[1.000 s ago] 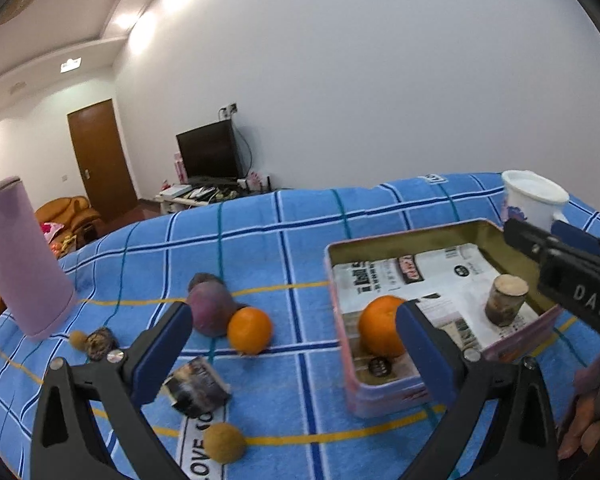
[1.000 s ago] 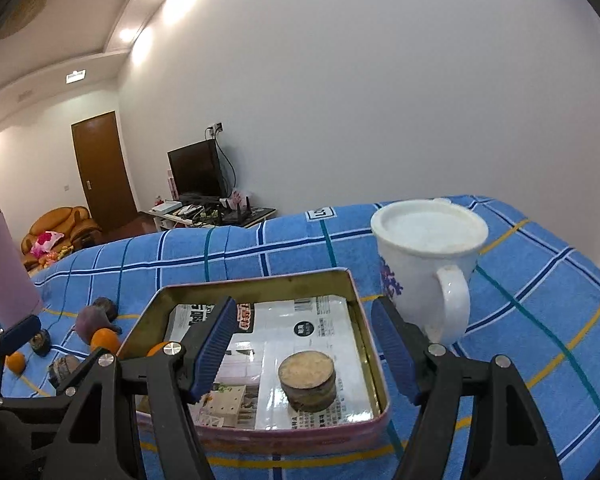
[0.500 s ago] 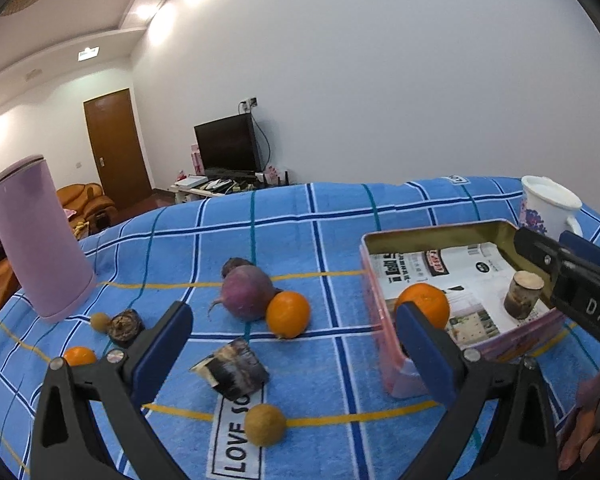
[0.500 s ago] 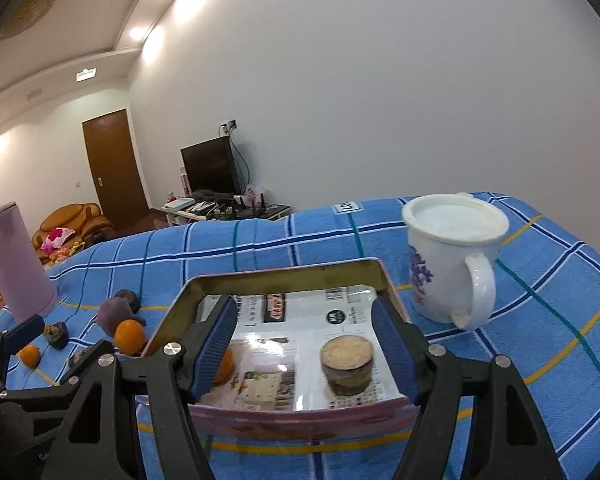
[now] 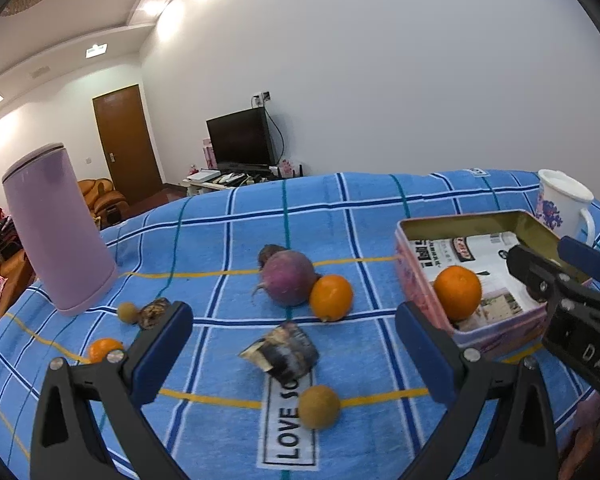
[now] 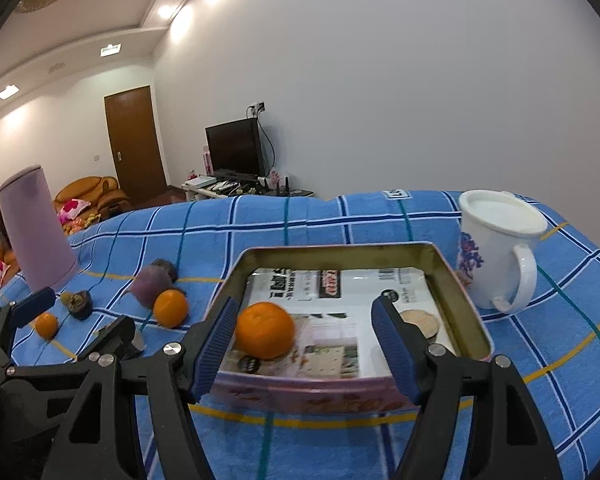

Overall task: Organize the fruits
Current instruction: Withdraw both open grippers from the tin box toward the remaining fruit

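Note:
A pink tin box (image 5: pixel 420 276) (image 6: pixel 300 390) lined with newspaper holds one orange (image 5: pixel 458 293) (image 6: pixel 265 330) and a small round jar (image 6: pixel 420 322). On the blue checked cloth lie a second orange (image 5: pixel 331 297) (image 6: pixel 171 308) beside a purple radish (image 5: pixel 288 282) (image 6: pixel 150 286), a small orange (image 5: pixel 103 349) (image 6: pixel 46 325), a brown round fruit (image 5: pixel 319 407) and another small one (image 5: pixel 127 312). My left gripper (image 5: pixel 294 356) is open and empty above the cloth. My right gripper (image 6: pixel 306 344) is open and empty at the tin's near edge.
A tall lilac cylinder (image 5: pixel 56 232) (image 6: pixel 34 228) stands at the left. A white mug (image 5: pixel 562 204) (image 6: pixel 496 252) stands right of the tin. A crumpled dark wrapper (image 5: pixel 284 350) and a dark shrivelled fruit (image 5: pixel 154 312) (image 6: pixel 80 304) lie on the cloth.
My left gripper has drawn back and swung left, so more of the loose fruit shows. My right gripper has shifted left across the tin. Both stay open.

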